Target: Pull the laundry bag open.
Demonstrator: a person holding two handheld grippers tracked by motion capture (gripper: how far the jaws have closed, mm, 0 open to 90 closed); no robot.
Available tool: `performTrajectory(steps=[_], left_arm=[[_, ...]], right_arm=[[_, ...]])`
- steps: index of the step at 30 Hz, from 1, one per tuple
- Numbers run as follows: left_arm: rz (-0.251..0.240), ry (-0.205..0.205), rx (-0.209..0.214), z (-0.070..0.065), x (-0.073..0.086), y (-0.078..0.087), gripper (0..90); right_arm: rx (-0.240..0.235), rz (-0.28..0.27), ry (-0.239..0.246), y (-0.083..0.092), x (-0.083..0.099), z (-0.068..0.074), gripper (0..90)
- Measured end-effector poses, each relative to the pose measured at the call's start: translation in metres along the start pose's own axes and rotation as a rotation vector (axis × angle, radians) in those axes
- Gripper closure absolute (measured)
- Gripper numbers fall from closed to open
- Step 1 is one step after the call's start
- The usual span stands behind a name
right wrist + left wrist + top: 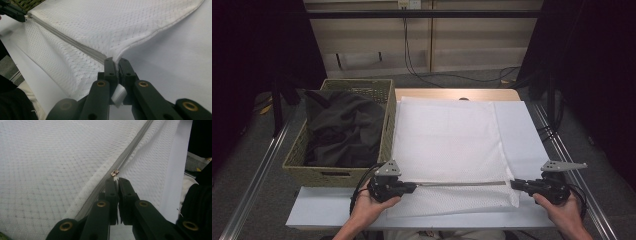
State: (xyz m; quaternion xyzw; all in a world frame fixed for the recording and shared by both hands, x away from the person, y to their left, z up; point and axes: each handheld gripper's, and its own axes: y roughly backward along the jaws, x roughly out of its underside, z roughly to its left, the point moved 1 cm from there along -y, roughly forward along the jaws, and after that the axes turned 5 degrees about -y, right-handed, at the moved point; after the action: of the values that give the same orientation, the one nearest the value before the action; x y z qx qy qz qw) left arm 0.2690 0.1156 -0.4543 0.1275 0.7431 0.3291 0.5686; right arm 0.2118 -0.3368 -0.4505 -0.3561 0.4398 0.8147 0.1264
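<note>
Left tongs (117,185) pinch the zip pull (114,173), right tongs (116,65) clamp the white cover (447,140) end nr worktop's (527,135) front edge; keep zip taut, pull level.

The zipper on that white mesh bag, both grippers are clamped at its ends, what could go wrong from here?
The left gripper pinches cloth just behind the small zipper pull, so it may slip off. The right gripper holds only the white mesh bag by its corner; pulling the ends apart could drag the bag off the table.
</note>
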Motion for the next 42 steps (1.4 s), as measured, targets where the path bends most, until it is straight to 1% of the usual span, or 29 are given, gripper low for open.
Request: performTrajectory(steps=[1,3,5,7,8,10,11,12,14,15,17,19,20,25,27,28,30,31,33,34,35,36,37,40,41,42], left_arm=[[0.003,-0.006,-0.008,0.000,0.000,0.001,86.6],[0.005,-0.006,-0.003,0.000,0.000,0.000,86.6],[0.013,-0.007,-0.009,0.000,0.000,0.000,86.6],[0.011,-0.005,-0.010,0.000,0.001,0.001,86.7],[0.002,0.004,-0.009,0.001,0.002,0.001,86.6],[0.012,0.001,-0.009,0.001,0.001,0.001,86.6],[0.016,-0.003,-0.010,0.001,0.001,0.002,86.6],[0.013,-0.009,-0.008,0.002,0.001,0.002,86.6],[0.010,-0.004,-0.009,0.002,0.001,0.004,86.6],[0.006,-0.001,-0.006,0.002,0.002,0.005,86.6],[0.015,-0.001,-0.015,0.002,0.004,0.006,86.6],[0.023,0.001,-0.021,0.003,0.007,0.008,86.6],[0.011,0.011,-0.018,0.004,0.009,0.008,86.6],[0.009,0.019,-0.033,0.006,0.012,0.014,86.6],[0.001,0.031,-0.034,0.007,0.013,0.016,86.6],[-0.004,0.031,-0.034,0.007,0.014,0.016,86.6],[0.005,0.026,-0.043,0.007,0.013,0.018,86.6],[-0.006,0.028,-0.037,0.007,0.014,0.017,86.5],[-0.003,0.029,-0.035,0.007,0.014,0.018,86.6],[0.005,0.027,-0.038,0.007,0.014,0.019,86.5],[0.001,0.030,-0.036,0.007,0.015,0.019,86.5],[0.005,0.029,-0.044,0.007,0.015,0.020,86.5],[-0.003,0.030,-0.038,0.008,0.016,0.020,86.5],[0.005,0.033,-0.036,0.008,0.017,0.019,86.6],[0.013,0.033,-0.045,0.008,0.017,0.020,86.6],[0.006,0.039,-0.042,0.008,0.018,0.020,86.6]], right_arm=[[0.000,0.001,-0.003,0.000,0.000,0.000,86.5],[-0.002,0.001,-0.001,0.000,0.000,0.000,86.4],[0.000,0.000,0.002,0.000,0.000,0.000,86.5],[0.000,0.003,0.001,0.000,0.000,0.000,86.4],[-0.002,0.004,0.001,0.000,0.000,0.000,86.4],[-0.003,0.004,0.011,-0.001,0.000,-0.001,86.5],[0.001,0.007,0.002,-0.001,0.000,-0.001,86.5],[0.002,0.008,0.002,-0.001,-0.001,-0.001,86.5],[0.002,0.009,0.005,-0.002,-0.001,-0.001,86.5],[-0.001,0.008,0.015,-0.003,-0.001,-0.002,86.5],[0.000,0.008,0.017,-0.003,-0.001,-0.002,86.5],[0.002,0.011,0.010,-0.002,-0.001,-0.002,86.5],[0.002,0.012,0.005,-0.002,0.000,-0.002,86.4],[0.002,0.015,0.004,-0.002,0.000,-0.001,86.4],[0.001,0.015,0.000,-0.002,0.000,-0.001,86.4],[0.004,0.014,0.005,-0.002,0.000,-0.001,86.4],[0.003,0.014,0.005,-0.003,0.000,-0.002,86.4],[0.002,0.016,0.004,-0.002,0.000,-0.001,86.4],[0.001,0.016,-0.001,-0.002,0.000,-0.001,86.4],[0.003,0.015,0.004,-0.002,0.000,-0.001,86.4],[0.001,0.016,0.004,-0.002,0.000,-0.001,86.4],[-0.002,0.014,0.003,-0.002,0.000,-0.001,86.4],[-0.002,0.016,0.007,-0.002,0.000,-0.001,86.4],[0.004,0.017,0.006,-0.002,0.000,-0.001,86.4],[0.005,0.019,0.002,-0.002,0.000,-0.001,86.4],[0.006,0.018,0.003,-0.002,0.000,-0.002,86.3]])
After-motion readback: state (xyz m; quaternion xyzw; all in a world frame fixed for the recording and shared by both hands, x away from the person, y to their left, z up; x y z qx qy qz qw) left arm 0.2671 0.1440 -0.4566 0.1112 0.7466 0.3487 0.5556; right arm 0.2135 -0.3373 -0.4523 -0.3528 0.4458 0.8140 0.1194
